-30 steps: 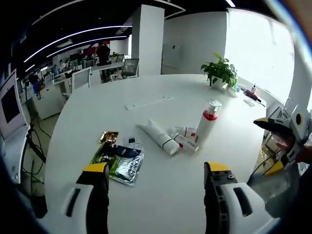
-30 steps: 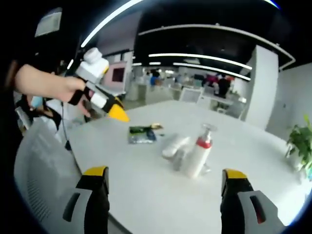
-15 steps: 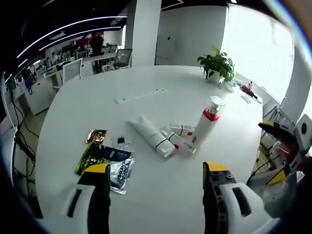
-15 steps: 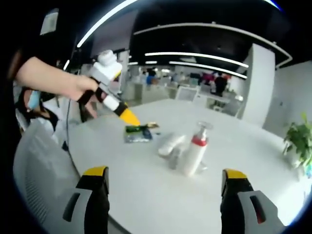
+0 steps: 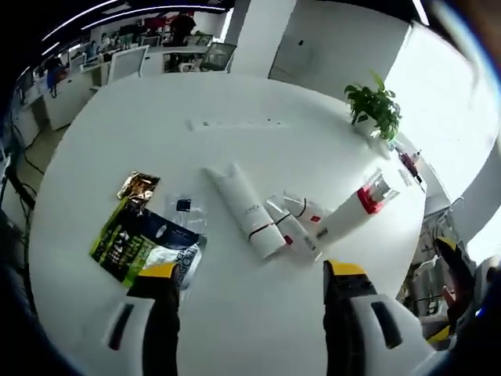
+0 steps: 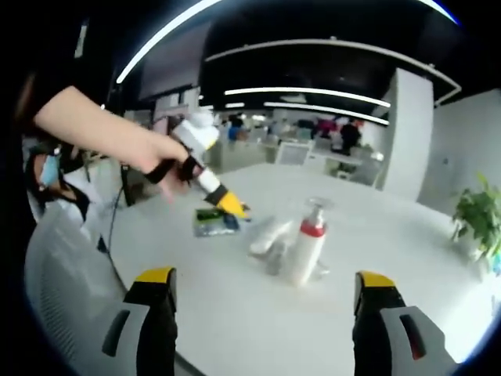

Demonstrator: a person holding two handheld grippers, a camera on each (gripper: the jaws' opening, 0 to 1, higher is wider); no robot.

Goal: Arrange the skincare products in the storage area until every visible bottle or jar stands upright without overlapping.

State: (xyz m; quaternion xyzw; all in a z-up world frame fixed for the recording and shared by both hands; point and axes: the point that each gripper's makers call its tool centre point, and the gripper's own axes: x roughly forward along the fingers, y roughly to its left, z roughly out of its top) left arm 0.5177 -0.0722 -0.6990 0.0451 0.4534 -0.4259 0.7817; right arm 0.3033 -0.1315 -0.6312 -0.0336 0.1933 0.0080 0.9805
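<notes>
both the left tongs (image 5: 249,283) and right tongs (image 6: 266,291) gape wide and empty; reaching for the lying tube (image 5: 244,212) could topple the upright pump bottle (image 5: 352,217) close beside it on the table (image 5: 258,102).

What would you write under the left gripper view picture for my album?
Open tool above a white table with a pump bottle, lying tubes and sachets.

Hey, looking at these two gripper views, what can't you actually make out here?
- Label text on the tubes: too small, left gripper view.
- Small tubes: partly hidden behind the pump bottle, right gripper view.
- Sachets: partly covered by the left gripper, right gripper view.
</notes>
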